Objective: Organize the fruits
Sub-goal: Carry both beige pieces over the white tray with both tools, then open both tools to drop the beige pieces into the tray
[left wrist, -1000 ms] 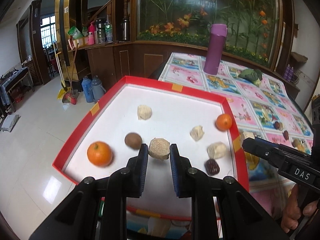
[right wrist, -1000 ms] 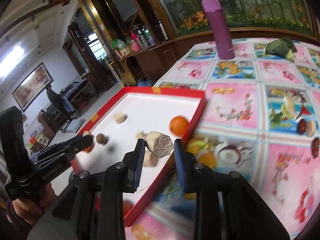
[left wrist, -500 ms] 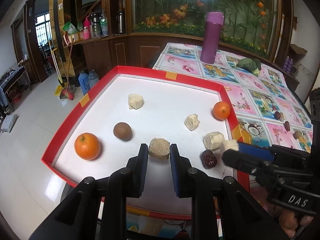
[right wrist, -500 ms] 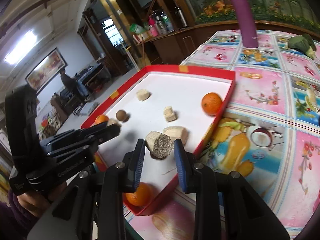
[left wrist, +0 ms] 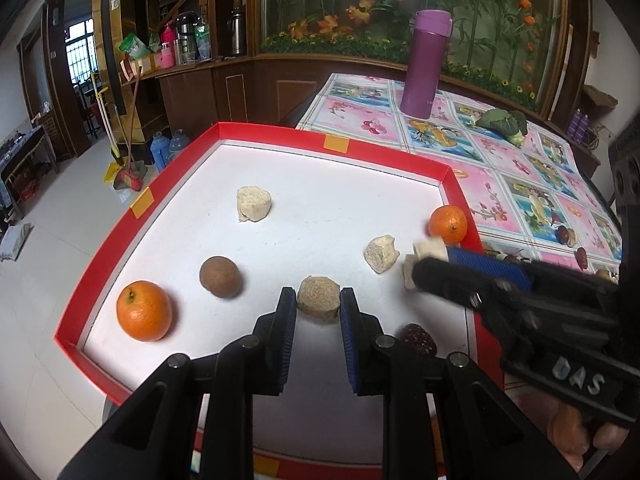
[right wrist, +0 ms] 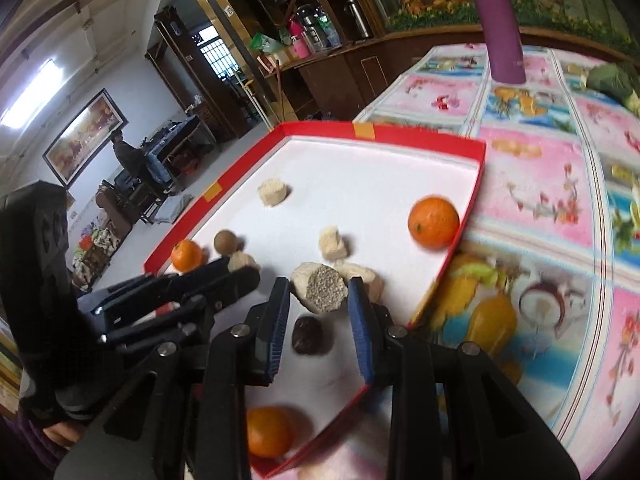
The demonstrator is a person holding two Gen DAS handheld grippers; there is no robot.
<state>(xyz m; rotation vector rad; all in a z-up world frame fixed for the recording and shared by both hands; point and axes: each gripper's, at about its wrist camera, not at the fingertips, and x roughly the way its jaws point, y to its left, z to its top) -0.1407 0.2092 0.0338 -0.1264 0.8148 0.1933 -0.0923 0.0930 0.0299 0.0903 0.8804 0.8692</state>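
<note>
A red-rimmed white tray (left wrist: 192, 152) holds several fruits: oranges (left wrist: 144, 310) (left wrist: 448, 222), a brown round fruit (left wrist: 220, 277), pale chunks (left wrist: 253, 209) (left wrist: 381, 253) and a dark date (left wrist: 417, 338). My left gripper (left wrist: 318, 305) is shut on a tan round chunk (left wrist: 319, 303) low over the tray's near part. My right gripper (right wrist: 319, 294) is shut on a pale chunk with a rough grey face (right wrist: 320, 287) over the tray (right wrist: 420, 136), above another pale chunk (right wrist: 360, 272) and a date (right wrist: 310, 335). The right gripper also shows in the left wrist view (left wrist: 430, 258).
The tray lies on a table with a pink fruit-print cloth (left wrist: 500, 160). A purple flask (left wrist: 426, 64) and a green leafy vegetable (left wrist: 502, 122) stand farther back. Loose dates (left wrist: 566, 236) lie on the cloth at right. The tray's left edge overhangs the floor.
My right gripper moved left and down over the tray with its chunk, reaching in beside the left gripper. My left gripper lowered slightly, still holding its chunk.
</note>
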